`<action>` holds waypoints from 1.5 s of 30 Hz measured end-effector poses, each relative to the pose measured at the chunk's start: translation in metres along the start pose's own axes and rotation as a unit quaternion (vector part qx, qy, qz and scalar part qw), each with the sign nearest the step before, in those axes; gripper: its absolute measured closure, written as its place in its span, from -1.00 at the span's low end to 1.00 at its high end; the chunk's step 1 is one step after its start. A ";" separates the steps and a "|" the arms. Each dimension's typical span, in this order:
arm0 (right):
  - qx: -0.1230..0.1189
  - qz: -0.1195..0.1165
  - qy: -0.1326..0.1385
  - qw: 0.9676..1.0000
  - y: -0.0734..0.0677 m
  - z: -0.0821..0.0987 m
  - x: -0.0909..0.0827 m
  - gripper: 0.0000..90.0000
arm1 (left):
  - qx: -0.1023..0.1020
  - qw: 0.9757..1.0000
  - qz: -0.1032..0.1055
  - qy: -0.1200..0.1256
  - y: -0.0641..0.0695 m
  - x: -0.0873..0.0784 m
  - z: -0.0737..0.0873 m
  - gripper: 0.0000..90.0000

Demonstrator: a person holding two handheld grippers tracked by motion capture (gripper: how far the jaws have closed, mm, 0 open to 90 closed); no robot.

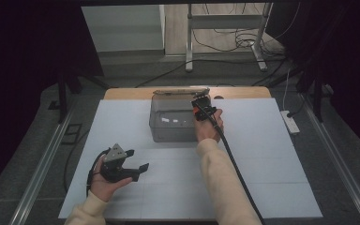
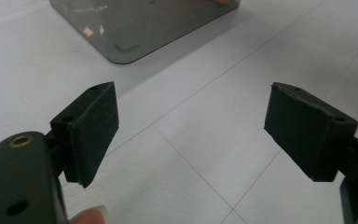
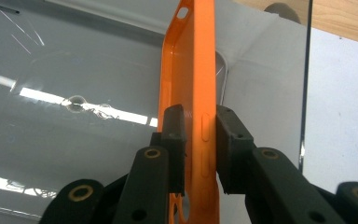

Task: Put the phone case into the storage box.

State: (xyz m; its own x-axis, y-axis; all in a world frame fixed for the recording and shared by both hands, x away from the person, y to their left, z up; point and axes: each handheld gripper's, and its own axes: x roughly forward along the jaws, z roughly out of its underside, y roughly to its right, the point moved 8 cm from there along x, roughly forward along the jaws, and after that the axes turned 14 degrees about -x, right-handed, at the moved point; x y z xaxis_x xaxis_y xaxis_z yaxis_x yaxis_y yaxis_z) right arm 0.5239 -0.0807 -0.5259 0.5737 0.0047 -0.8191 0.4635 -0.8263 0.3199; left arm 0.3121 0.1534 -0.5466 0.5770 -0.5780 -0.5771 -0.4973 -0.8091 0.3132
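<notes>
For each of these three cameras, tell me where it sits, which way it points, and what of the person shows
High view: above the person's side, looking forward and down on the white table; both forearms, left gripper, right gripper at the grey box.
Left gripper view: on the left gripper, jaws wide apart over the table; a fingertip at the bottom.
Right gripper view: on the right gripper, jaws clamping an orange phone case over the box.
Shared: all three show the grey box.

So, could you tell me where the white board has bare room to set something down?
Free: the front strip between the left gripper and the right sleeve, and both sides of the clear box. Crowded: over the box, where the right gripper holds the orange phone case.
</notes>
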 end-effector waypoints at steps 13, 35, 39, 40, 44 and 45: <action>0.000 0.016 0.012 1.000 0.006 -0.002 -0.008 0.58 | 0.002 1.000 -0.001 -0.001 0.000 0.000 0.000 -0.61; -0.008 0.019 0.065 0.998 0.010 -0.017 -0.029 0.24 | 0.000 1.000 0.001 0.002 0.000 0.000 -0.001 -0.61; -0.006 0.001 0.074 0.997 0.010 -0.018 -0.033 0.10 | 0.000 1.000 0.001 0.002 0.000 -0.001 -0.001 -0.61; -0.005 -0.010 0.081 0.997 0.010 -0.018 -0.034 0.04 | 0.000 1.000 0.002 0.003 0.000 -0.001 -0.001 -0.61; -0.003 -0.036 0.086 0.996 0.012 -0.016 -0.039 -0.11 | -0.001 1.000 0.002 0.002 0.001 -0.001 -0.001 -0.61; -0.002 -0.040 0.086 0.995 0.012 -0.016 -0.039 -0.16 | -0.001 1.000 0.002 0.002 0.001 -0.001 -0.001 -0.61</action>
State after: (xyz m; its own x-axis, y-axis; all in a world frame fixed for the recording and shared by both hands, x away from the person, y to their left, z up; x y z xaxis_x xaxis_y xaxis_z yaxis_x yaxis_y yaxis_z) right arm 0.5175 -0.0819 -0.4825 0.6421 0.1673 -0.7481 0.5146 -0.8174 0.2589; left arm 0.3118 0.1531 -0.5455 0.5778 -0.5812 -0.5730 -0.4986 -0.8072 0.3160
